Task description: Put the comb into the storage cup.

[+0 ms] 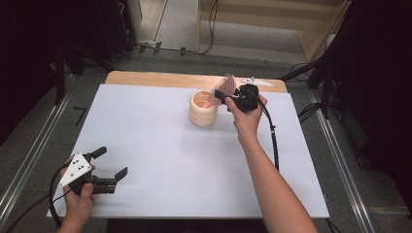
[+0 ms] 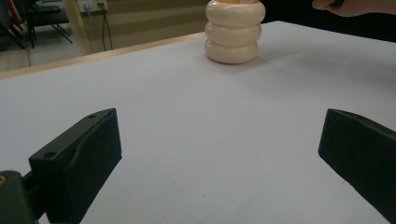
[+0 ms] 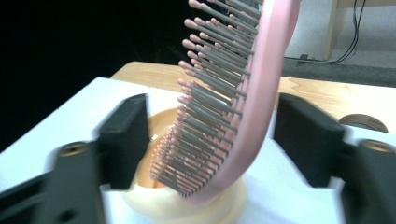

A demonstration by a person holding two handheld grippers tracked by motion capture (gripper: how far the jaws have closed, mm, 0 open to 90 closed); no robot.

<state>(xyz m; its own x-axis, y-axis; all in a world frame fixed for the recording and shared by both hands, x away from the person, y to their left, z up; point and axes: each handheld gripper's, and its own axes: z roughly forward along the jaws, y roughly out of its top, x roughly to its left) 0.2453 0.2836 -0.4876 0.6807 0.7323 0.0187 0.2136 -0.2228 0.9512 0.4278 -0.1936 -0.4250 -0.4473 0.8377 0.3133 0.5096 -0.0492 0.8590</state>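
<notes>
Presently stood spread, right tongs (image 3: 205,135) astride pink bristled plastic hairbrush (image 3: 233,102) resting in cream ribbed cup (image 1: 203,108); left tongs (image 1: 111,162) wide open, empty, above white table (image 1: 160,160).

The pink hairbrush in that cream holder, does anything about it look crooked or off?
Yes. The pink hairbrush stands handle-down in the cream ringed holder but leans toward its rim rather than upright. The right gripper has its jaws apart on either side of the brush, not pressing it, so the holder seems to be what props it.
</notes>
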